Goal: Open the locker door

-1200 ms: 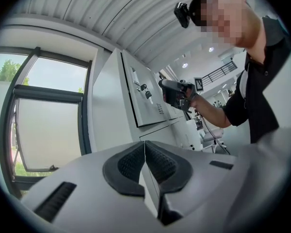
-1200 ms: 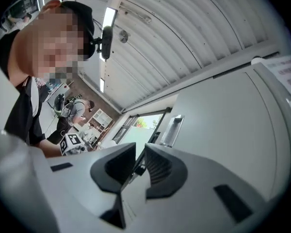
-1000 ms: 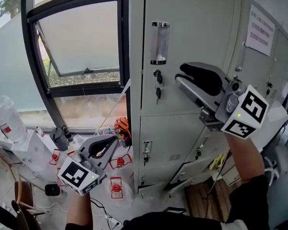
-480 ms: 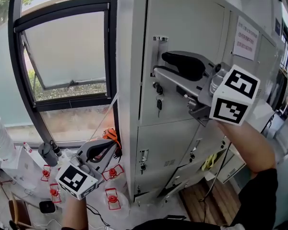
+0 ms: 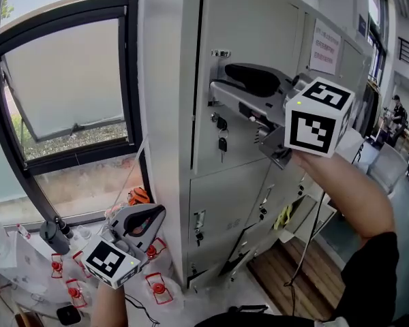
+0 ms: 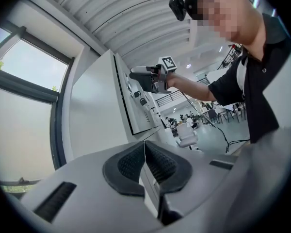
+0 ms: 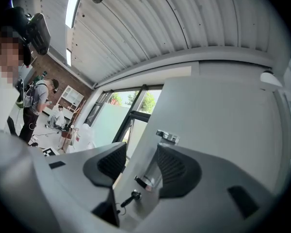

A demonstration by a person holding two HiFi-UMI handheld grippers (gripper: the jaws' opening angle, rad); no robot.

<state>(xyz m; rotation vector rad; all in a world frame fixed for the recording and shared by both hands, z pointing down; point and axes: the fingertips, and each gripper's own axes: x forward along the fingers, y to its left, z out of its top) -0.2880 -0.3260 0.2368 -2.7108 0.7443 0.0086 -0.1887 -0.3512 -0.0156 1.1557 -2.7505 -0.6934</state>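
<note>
Locker door [image 5: 249,152] is found in the upper tier of the grey cabinet [image 5: 167,114], at chest height and directly in front of the right hand-held gripper [image 5: 217,86]. Its face appears to lie flush with the cabinet front, so it is judged not yet swung open.

The handle [image 7: 152,166] is mounted upright near the door's left edge as seen in the head view, with its long axis running vertically. A key [image 5: 221,144] is seen hanging from the lock just below it.

The right hand-held gripper is held about level and pointed at the door. Its jaws are spread wide and have just been opening. In the right gripper view the handle is seen standing between them, with a gap on either side and neither pad pressed against it.

The left hand-held gripper [image 5: 157,215] is held low and well apart from the door, down by the window [image 5: 68,87], with its jaws closed together on nothing. The right one is therefore far nearer.

Because the handle sits at the left edge, the hinges are presumed to be on the right. A closing of the jaws across the upright handle would be needed before any pull outward towards the person.
</note>
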